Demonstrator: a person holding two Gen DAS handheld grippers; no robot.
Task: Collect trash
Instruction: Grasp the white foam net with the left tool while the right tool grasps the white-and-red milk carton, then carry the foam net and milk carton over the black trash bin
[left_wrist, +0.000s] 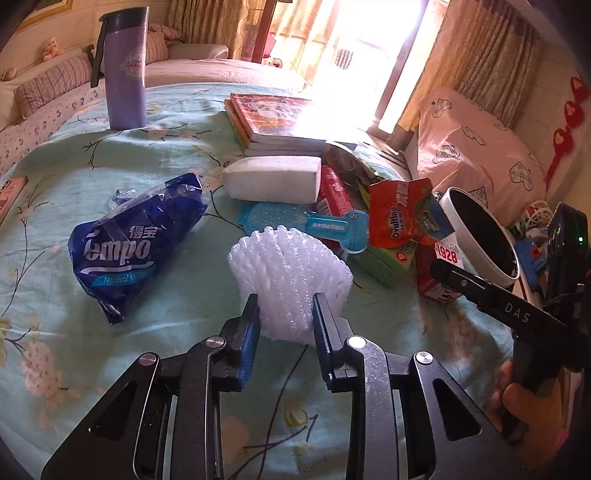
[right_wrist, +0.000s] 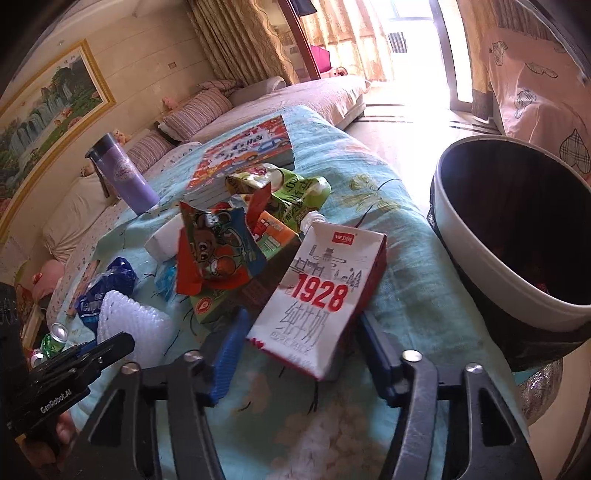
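Note:
In the left wrist view my left gripper (left_wrist: 286, 301) is shut on a white foam fruit net (left_wrist: 288, 266), its blue pads pressing the net's lower end just above the teal floral cloth (left_wrist: 92, 325). Seen from the right wrist, my right gripper (right_wrist: 303, 323) is shut on a white and red "1928" milk carton (right_wrist: 321, 291) that lies tilted on the cloth, one pad against each side. The trash bin (right_wrist: 517, 295), white-walled and dark inside, stands just right of the carton at the table's edge. The foam net (right_wrist: 129, 321) also shows at the lower left there.
A blue Tempo tissue pack (left_wrist: 136, 240) lies left of the net. Behind it sit a white foam block (left_wrist: 273, 179), an orange Ovaltine packet (left_wrist: 399, 218), more snack wrappers (right_wrist: 221, 251), books (left_wrist: 273, 118) and a purple tumbler (left_wrist: 125, 74). A sofa runs behind the table.

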